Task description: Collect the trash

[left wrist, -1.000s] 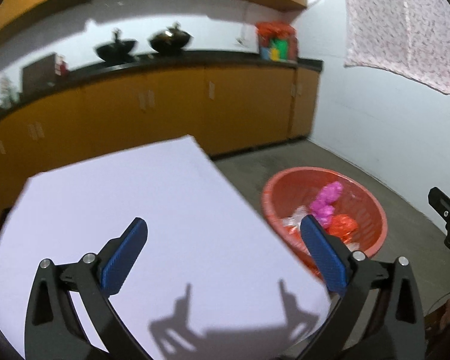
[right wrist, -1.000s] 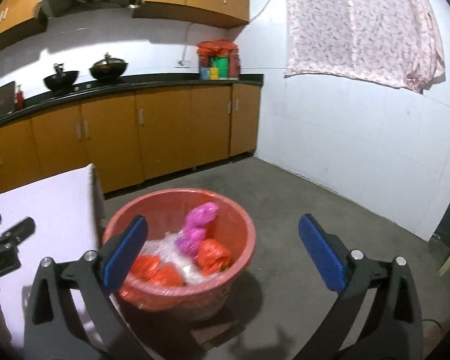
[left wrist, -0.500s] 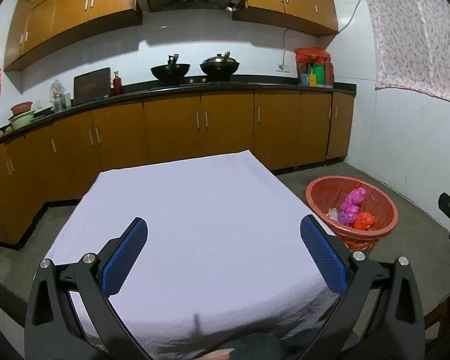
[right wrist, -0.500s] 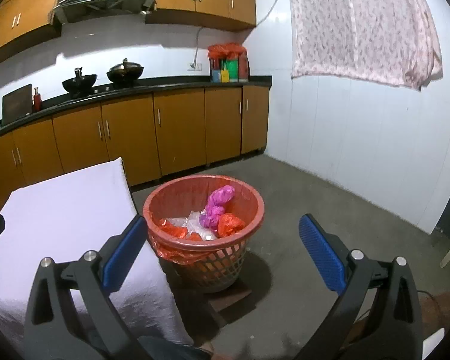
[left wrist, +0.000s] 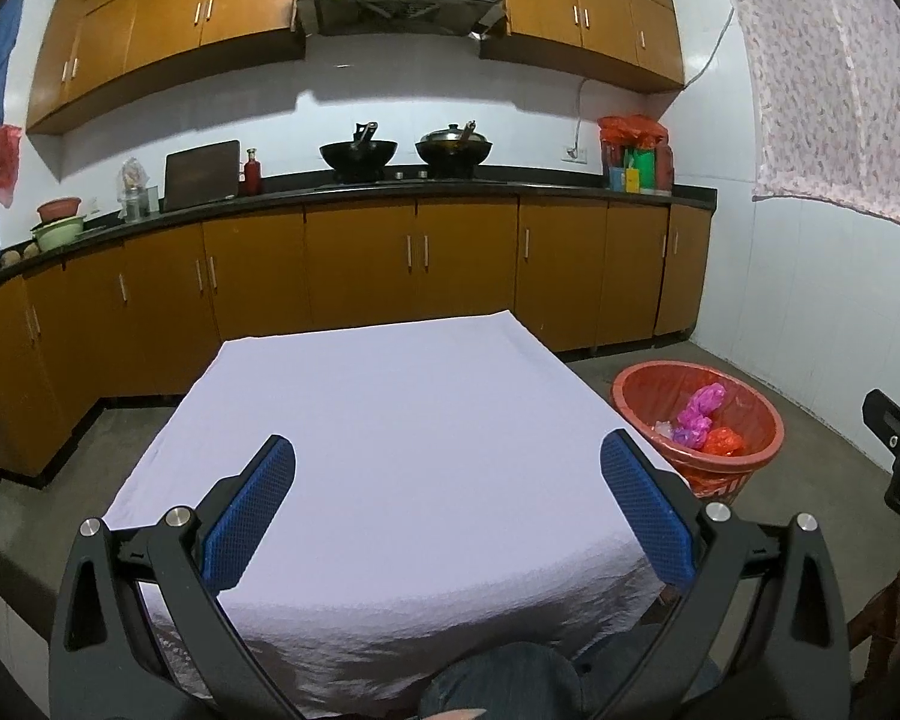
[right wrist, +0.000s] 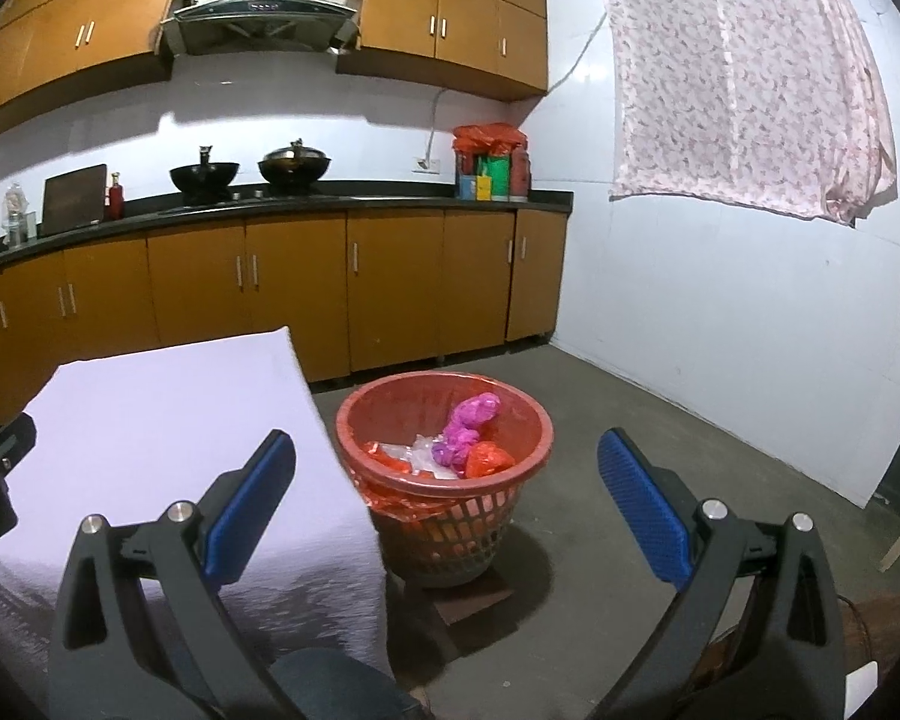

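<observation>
A red plastic basket [right wrist: 390, 414] lined with a red bag stands on the floor to the right of the table. Inside it lie a pink bag [right wrist: 471, 420], an orange bag [right wrist: 487, 459] and clear plastic [right wrist: 417, 450]. The same basket [left wrist: 768, 438] shows at the right of the left wrist view. My left gripper [left wrist: 447, 507] is open above the near part of the white-covered table [left wrist: 390, 420], with nothing between its fingers. My right gripper [right wrist: 447, 507] is open too, held up and back from the basket, empty.
Orange cabinets [left wrist: 414, 276] under a black counter [left wrist: 390, 189] run along the far wall, with two woks [left wrist: 359, 151] on the stove. A white wall [right wrist: 720, 312] with a hanging floral cloth [right wrist: 744, 78] bounds the right. The person's knee [left wrist: 504, 684] shows at the bottom edge.
Both grippers have pulled back and risen, away from the basket and table. The basket and table look smaller and farther; both grippers stay open and empty.
</observation>
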{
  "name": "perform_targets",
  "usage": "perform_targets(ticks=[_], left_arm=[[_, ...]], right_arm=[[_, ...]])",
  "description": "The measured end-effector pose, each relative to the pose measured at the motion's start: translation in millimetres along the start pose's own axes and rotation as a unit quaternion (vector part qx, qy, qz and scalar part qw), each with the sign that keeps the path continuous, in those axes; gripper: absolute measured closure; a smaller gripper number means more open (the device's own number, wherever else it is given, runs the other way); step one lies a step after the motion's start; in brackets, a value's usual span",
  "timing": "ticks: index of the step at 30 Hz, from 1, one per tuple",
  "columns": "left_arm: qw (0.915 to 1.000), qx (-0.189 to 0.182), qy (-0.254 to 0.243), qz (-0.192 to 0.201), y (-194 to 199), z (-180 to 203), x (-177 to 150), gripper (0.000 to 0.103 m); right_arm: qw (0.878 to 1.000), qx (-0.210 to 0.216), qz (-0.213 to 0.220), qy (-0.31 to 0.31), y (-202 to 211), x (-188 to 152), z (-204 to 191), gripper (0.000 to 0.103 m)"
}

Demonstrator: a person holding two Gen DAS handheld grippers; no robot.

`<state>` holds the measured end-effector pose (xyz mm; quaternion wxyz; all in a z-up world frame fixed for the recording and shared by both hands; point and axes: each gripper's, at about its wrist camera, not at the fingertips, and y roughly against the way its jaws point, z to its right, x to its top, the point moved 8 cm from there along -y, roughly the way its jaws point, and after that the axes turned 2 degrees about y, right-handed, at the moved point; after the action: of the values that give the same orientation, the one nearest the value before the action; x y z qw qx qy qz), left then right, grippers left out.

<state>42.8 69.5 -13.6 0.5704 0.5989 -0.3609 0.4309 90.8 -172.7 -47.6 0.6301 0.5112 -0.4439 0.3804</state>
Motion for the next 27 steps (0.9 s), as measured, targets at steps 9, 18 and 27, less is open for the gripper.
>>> perform_targets(ticks=[9,18,27], left_arm=[[0.9999,0.005,0.004,0.012,10.2,-4.5,-1.3,0.002],[1.0000,0.005,0.008,0.000,10.9,-10.3,-12.1,0.002],[0.9999,0.003,0.011,-0.002,12.7,-11.4,-12.6,0.002]], right_arm=[[1.000,0.010,0.009,0.006,15.9,-2.5,-11.1,0.004],[1.000,0.013,-0.005,0.001,20.8,-15.1,-13.0,0.004],[1.000,0.013,-0.005,-0.003,22.6,-18.5,-8.1,0.004]])
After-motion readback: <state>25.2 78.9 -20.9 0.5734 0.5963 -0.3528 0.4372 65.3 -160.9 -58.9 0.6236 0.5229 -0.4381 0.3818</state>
